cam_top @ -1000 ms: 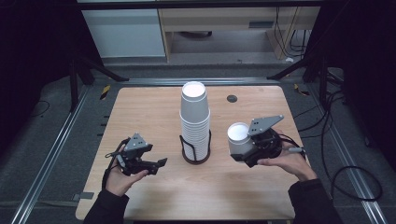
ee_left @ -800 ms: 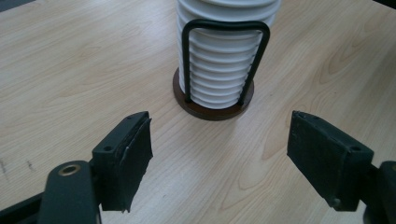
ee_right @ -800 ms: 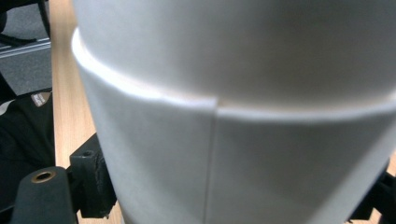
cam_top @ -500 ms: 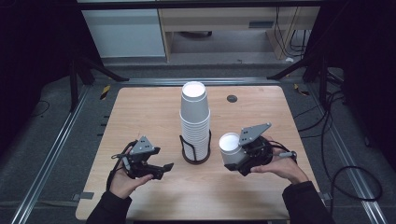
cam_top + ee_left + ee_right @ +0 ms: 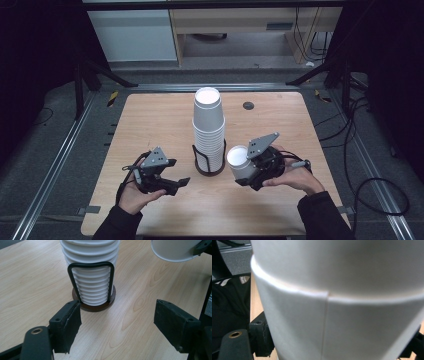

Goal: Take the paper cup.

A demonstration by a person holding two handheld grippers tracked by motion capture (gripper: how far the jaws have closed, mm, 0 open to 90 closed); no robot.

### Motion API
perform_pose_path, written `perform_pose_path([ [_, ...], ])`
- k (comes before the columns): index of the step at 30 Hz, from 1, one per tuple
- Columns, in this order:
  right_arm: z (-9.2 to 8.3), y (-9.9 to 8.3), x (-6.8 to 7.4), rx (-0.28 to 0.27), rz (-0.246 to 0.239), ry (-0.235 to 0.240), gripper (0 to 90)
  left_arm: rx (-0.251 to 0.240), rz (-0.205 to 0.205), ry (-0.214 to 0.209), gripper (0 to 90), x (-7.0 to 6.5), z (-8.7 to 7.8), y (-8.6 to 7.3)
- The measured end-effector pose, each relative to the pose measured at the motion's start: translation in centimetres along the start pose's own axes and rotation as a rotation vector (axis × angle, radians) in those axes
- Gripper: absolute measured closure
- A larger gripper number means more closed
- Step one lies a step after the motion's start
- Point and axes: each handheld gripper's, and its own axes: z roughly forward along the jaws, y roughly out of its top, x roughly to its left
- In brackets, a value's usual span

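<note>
The right hand-held gripper [image 5: 248,170] is closed around a white paper cup [image 5: 240,161], just beside the cup stack [image 5: 209,127] on the tabletop [image 5: 150,120]. The left hand-held gripper [image 5: 175,182] is open and holds nothing.

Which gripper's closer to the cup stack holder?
Right. The right gripper, shut on a single cup, sits just beside the holder; the left gripper, jaws open, is slightly farther off.

White paper cups [image 5: 208,125], black wire rack [image 5: 91,265] on a seemingly dark-brown base [image 5: 96,307], light wood-grain table [image 5: 150,120]
</note>
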Motion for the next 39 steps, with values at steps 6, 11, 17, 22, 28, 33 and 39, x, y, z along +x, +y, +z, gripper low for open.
perform_pose_path([
  [6, 0.2, 0.4, 0.0, 0.023, -0.02, 0.006, 14.8, 0.007, 0.036, -0.015, 19.8, -0.5, -0.1, 0.7],
  [11, 0.2, 1.0, 0.2, 0.046, -0.047, 0.019, 14.8, 0.001, 0.051, -0.041, 19.1, -0.9, -0.1, 1.2],
  [17, 0.2, 1.5, 0.3, 0.046, -0.059, 0.024, 14.8, 0.014, 0.073, -0.063, 17.1, -1.4, 0.3, 2.0],
  [22, 0.5, 1.8, 0.5, 0.07, -0.068, 0.036, 14.8, 0.004, 0.085, -0.073, 15.9, -1.8, 0.5, 2.7],
  [28, 0.9, 1.8, 0.7, 0.074, -0.077, 0.051, 14.8, 0.002, 0.096, -0.088, 15.9, -2.3, 0.6, 3.2],
  [33, 1.3, 1.7, 0.9, 0.088, -0.083, 0.056, 14.7, 0.004, 0.102, -0.127, 16.1, -2.6, 0.9, 3.5],
  [39, 1.5, 1.6, 1.1, 0.098, -0.088, 0.069, 14.8, 0.006, 0.12, -0.151, 16.5, -2.9, 1.3, 4.1],
])
